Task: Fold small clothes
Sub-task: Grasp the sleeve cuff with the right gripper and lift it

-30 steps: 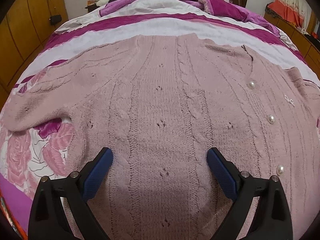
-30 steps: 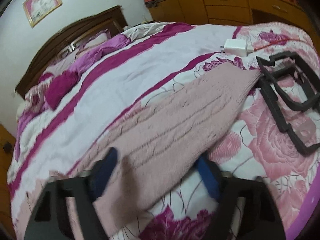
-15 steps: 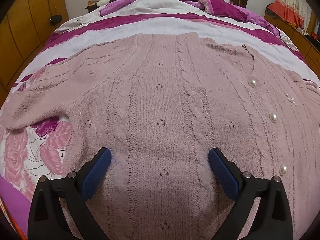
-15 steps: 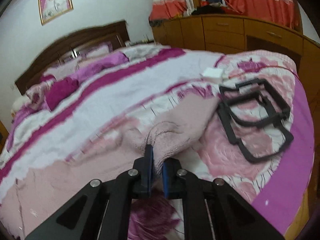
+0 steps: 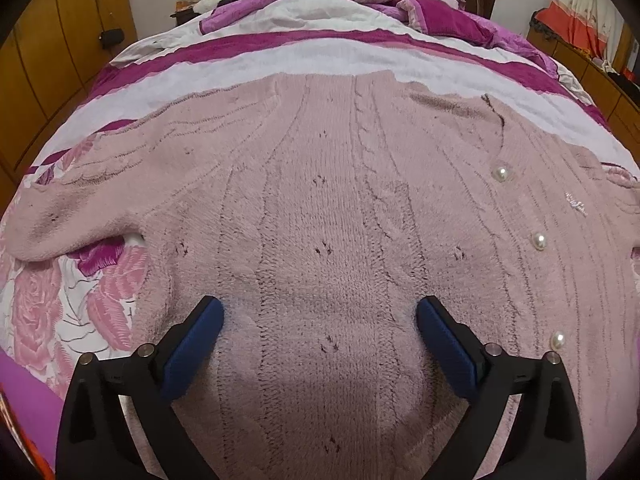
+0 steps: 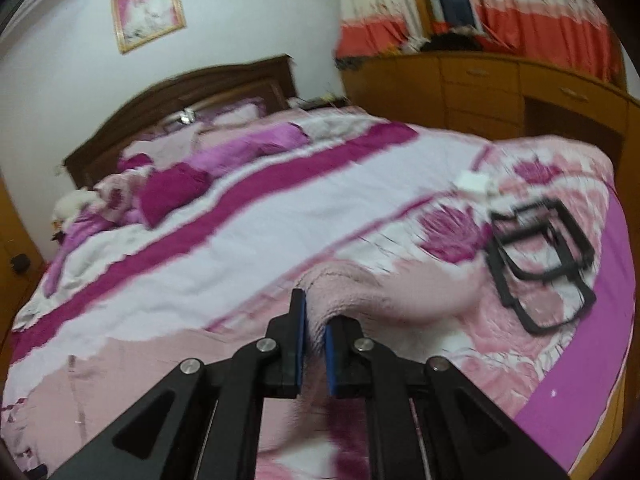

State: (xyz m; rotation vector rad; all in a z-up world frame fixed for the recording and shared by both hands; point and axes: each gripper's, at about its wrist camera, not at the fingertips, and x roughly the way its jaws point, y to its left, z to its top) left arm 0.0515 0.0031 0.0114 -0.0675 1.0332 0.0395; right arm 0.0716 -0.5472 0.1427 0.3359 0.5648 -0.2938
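Over the bed (image 6: 280, 216), right claw (image 6: 314, 330) pinches the sweater sleeve (image 6: 360, 292)

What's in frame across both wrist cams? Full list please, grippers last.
cardigan: 1, dusty pink knit, spread flat on the bed; one sleeve pinched and lifted
pearl buttons: 3 visible, white, down the cardigan's front edge
bedspread: 1, white with magenta stripes and pink roses, covers the bed
bedding pile: magenta and purple, at the headboard end
headboard: 1, dark wood
black frames: 2 or so, stacked near the bed's edge
small white box: 1, beside the frames
picture: 1, pink, on the wall
dresser: light wood, by the curtains
left gripper: black, blue pads, open over the cardigan
right gripper: black, blue pads, shut on the sleeve
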